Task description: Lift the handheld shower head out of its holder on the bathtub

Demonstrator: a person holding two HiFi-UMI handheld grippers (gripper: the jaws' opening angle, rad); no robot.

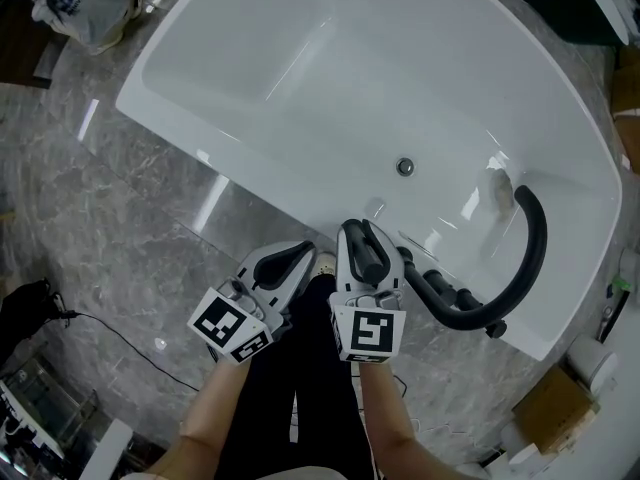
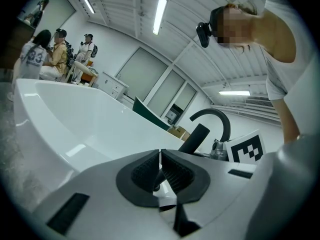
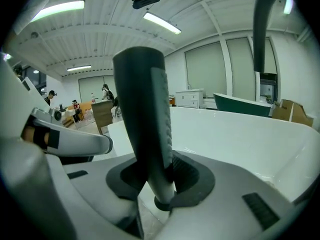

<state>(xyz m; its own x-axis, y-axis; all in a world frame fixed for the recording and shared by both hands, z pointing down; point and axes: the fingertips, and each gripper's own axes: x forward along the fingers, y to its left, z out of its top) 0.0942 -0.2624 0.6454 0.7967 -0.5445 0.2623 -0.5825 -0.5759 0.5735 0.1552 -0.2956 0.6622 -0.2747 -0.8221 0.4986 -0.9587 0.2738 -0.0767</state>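
Grey marble floor (image 1: pixel 120 228); white ribbed ceiling (image 2: pixel 115 9) with strip lights (image 2: pixel 160 15); glazed panels (image 3: pixel 207 71) along the far wall.

Your right gripper (image 1: pixel 362 233) is at the near rim of the white bathtub (image 1: pixel 300 88). The dark shower head (image 1: pixel 372 258) stands between its jaws. Your left gripper (image 1: pixel 303 255) is just beside it, and its jaws look closed. A black curved tap (image 1: pixel 530 258) bends over the rim on the right. The floor (image 1: pixel 120 228) is grey stone.
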